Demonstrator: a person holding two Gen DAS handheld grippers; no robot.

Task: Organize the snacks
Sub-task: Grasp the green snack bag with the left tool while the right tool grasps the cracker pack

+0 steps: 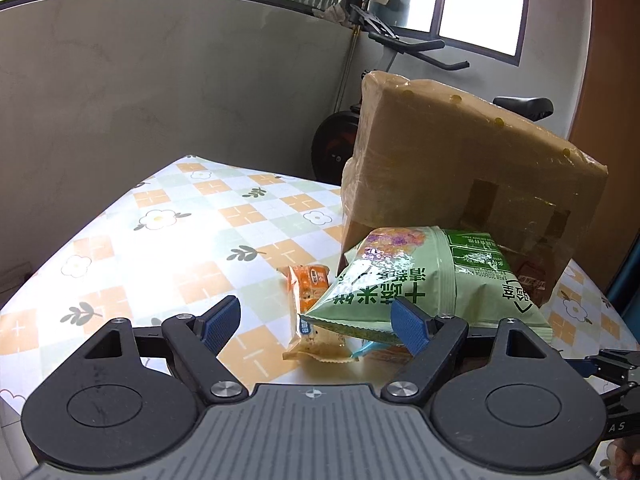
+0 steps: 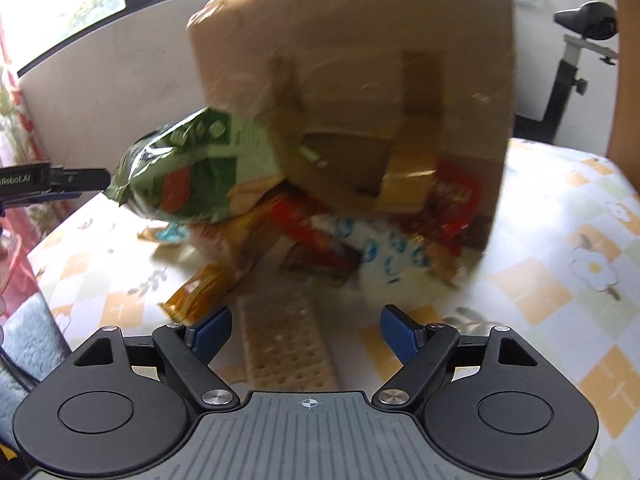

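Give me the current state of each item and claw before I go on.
Cardboard box: tipped over, snacks spilling from under it.
Green snack bag: sealed, leaning against the box, on top of other packets.
Orange cracker packet: sealed, lying on the table.
Left claw: open, empty.
Right claw: open, empty.

Snack packets [image 1: 420, 284] (heaped) against box [image 1: 460, 160]

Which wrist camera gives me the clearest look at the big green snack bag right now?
The left wrist view: the green snack bag lies close and sharp, its print readable, in front of the cardboard box. In the right wrist view the same bag is motion-blurred and seen from its other side, farther off at left.
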